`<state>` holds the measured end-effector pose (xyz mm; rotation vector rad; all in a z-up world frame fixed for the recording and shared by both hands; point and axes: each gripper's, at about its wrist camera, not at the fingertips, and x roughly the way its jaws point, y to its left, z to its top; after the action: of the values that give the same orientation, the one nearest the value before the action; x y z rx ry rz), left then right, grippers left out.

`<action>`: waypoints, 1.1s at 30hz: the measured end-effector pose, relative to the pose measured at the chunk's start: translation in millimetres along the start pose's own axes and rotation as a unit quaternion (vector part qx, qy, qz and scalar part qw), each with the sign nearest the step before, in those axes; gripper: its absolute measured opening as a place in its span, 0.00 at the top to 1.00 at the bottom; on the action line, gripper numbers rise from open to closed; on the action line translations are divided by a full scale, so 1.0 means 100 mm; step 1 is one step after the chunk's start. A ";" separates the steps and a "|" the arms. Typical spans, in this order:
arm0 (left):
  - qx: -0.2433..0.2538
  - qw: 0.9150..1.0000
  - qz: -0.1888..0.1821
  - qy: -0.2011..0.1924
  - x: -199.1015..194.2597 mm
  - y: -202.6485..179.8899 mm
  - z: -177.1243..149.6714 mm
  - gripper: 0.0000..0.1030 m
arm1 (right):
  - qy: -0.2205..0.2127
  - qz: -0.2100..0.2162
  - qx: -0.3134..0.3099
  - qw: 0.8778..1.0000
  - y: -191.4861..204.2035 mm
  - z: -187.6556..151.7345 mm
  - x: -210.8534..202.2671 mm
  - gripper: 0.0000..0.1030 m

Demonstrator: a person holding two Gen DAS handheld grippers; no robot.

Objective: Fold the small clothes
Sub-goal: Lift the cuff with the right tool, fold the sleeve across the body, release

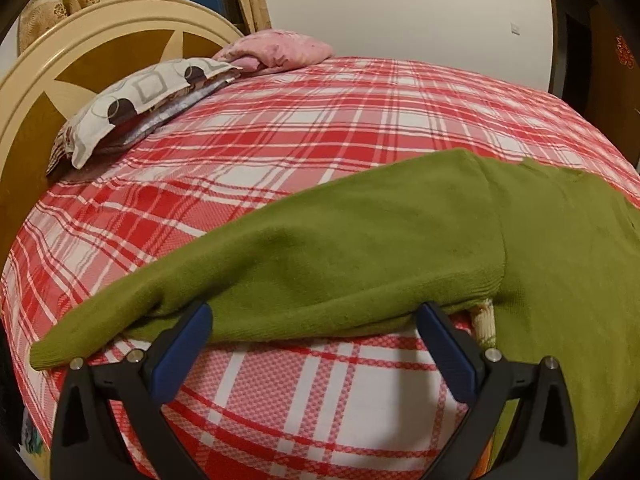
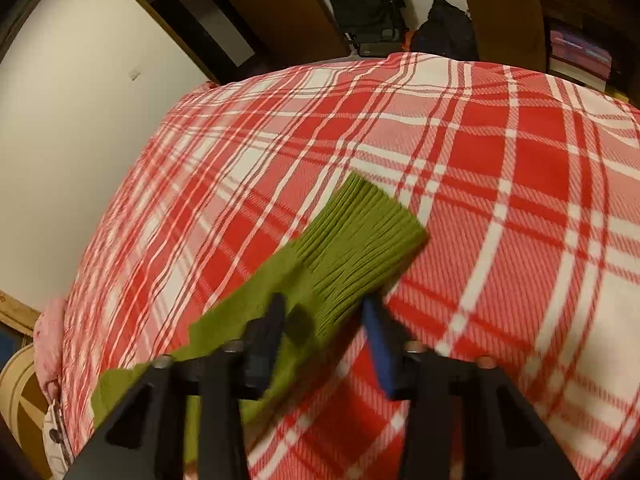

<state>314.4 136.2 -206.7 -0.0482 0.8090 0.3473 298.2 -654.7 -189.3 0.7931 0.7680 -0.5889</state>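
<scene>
Jaws of left gripper (image 1: 314, 322) apart at sleeve edge, right gripper (image 2: 324, 320) straddling the ribbed cuff (image 2: 360, 240), grip unclear; soft, limp green sweater (image 1: 400, 240), best pinched at cuffs and hems

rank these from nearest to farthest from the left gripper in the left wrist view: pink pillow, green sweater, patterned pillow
1. green sweater: just ahead of the left gripper, its edge lying between the open fingers.
2. patterned pillow: far left, by the headboard.
3. pink pillow: farthest back, beyond the patterned one.
</scene>
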 end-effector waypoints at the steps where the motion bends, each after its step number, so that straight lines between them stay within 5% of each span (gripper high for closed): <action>1: 0.003 1.000 -0.004 -0.003 -0.01 -0.01 0.00 0.00 | 0.000 -0.004 -0.002 1.000 0.01 0.01 0.02 0.81; 6: -0.006 1.000 -0.022 0.000 0.02 0.04 0.00 0.00 | -0.014 -0.013 -0.043 0.999 0.16 0.02 0.01 0.91; 17: -0.011 0.999 -0.036 -0.006 0.00 0.05 -0.03 0.00 | -0.082 0.023 -0.194 0.977 1.02 -0.34 -0.57 0.92; 26: -0.022 0.998 -0.054 -0.009 0.00 0.09 -0.04 0.00 | -0.097 0.092 -0.353 0.926 2.15 -1.14 -0.92 0.92; 33: -0.027 0.998 -0.064 -0.007 0.01 0.11 -0.05 0.00 | -0.089 0.130 -0.457 0.875 2.77 -1.94 -0.98 0.92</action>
<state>308.2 145.8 -209.7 -0.1475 0.7795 0.2475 364.9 -323.0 -91.2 -0.0487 0.6521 -0.0095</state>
